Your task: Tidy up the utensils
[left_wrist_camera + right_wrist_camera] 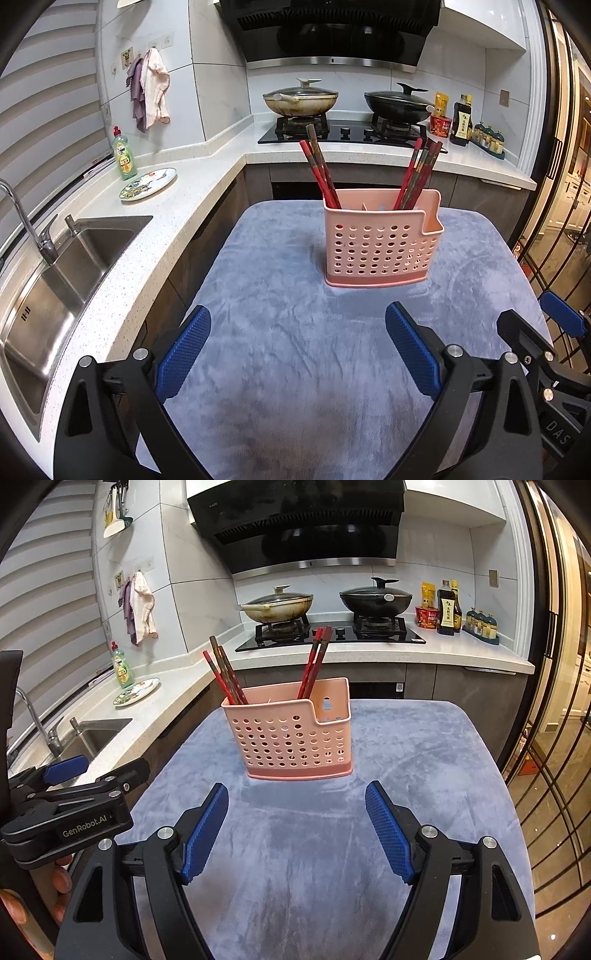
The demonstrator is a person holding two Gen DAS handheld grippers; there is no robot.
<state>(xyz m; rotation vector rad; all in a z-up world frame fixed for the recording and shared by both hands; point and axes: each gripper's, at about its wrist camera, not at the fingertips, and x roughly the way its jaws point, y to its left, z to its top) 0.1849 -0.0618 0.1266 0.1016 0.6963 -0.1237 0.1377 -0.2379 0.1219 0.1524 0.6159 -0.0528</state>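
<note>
Nearest, the left gripper and the right gripper both hang with jaws spread and nothing between them over a blue-grey plush cloth that covers the table. At twelve o'clock from the right gripper, on that cloth, stands a pink perforated utensil holder, upright, with red chopsticks leaning to eleven o'clock in one end and another bunch to one o'clock in the other. Beyond, a speckled white countertop wraps from a steel sink at nine o'clock, past a green dish-soap bottle and a painted plate, to a gas hob with two lidded woks under a black range hood.
</note>
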